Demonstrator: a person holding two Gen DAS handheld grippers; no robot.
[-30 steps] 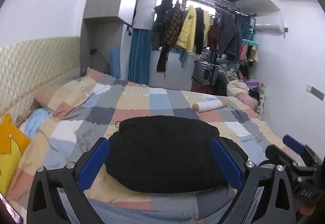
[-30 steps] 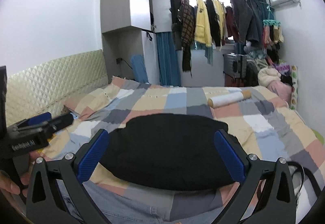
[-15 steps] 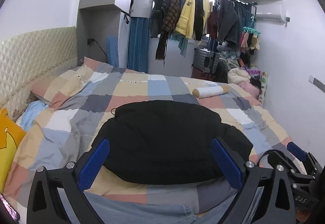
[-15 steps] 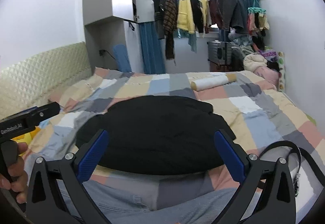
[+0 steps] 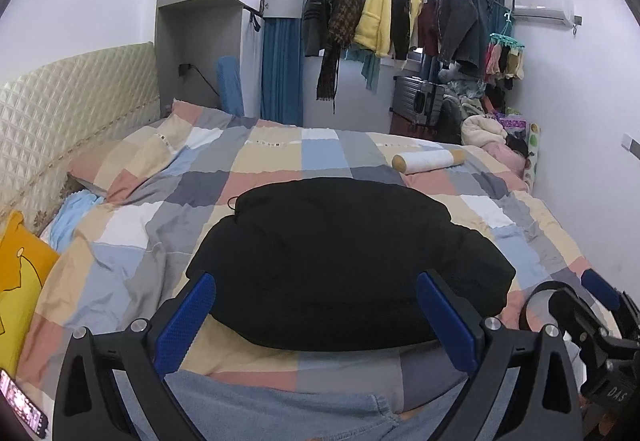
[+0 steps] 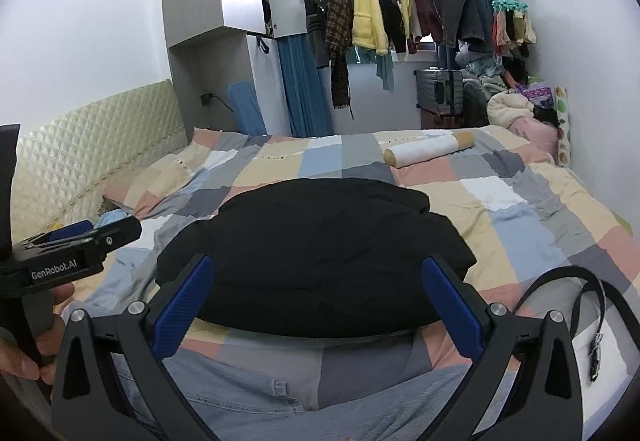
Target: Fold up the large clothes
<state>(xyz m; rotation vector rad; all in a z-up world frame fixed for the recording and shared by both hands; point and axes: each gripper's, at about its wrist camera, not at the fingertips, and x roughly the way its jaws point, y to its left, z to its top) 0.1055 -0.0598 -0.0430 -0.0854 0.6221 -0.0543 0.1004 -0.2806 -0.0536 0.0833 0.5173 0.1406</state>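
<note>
A black padded garment point(image 5: 344, 261) lies folded in a thick bundle on the checked bedspread point(image 5: 280, 157); it also shows in the right wrist view point(image 6: 320, 257). My left gripper point(image 5: 316, 317) is open and empty, held above the garment's near edge. My right gripper point(image 6: 318, 305) is open and empty, also held over the near edge. The right gripper shows at the lower right of the left wrist view point(image 5: 592, 313). The left gripper shows at the left of the right wrist view point(image 6: 76, 253).
Blue denim point(image 6: 260, 397) lies at the bed's near edge. A white roll point(image 5: 428, 161) lies further back. A black belt point(image 6: 580, 305) lies at the right. A yellow cushion point(image 5: 20, 281) and a phone point(image 5: 20, 401) are at the left. Hung clothes point(image 5: 400, 13) fill the far wall.
Both grippers have drawn slightly back and tilted, so the garment sits lower and wider in view. Both stay open and empty.
</note>
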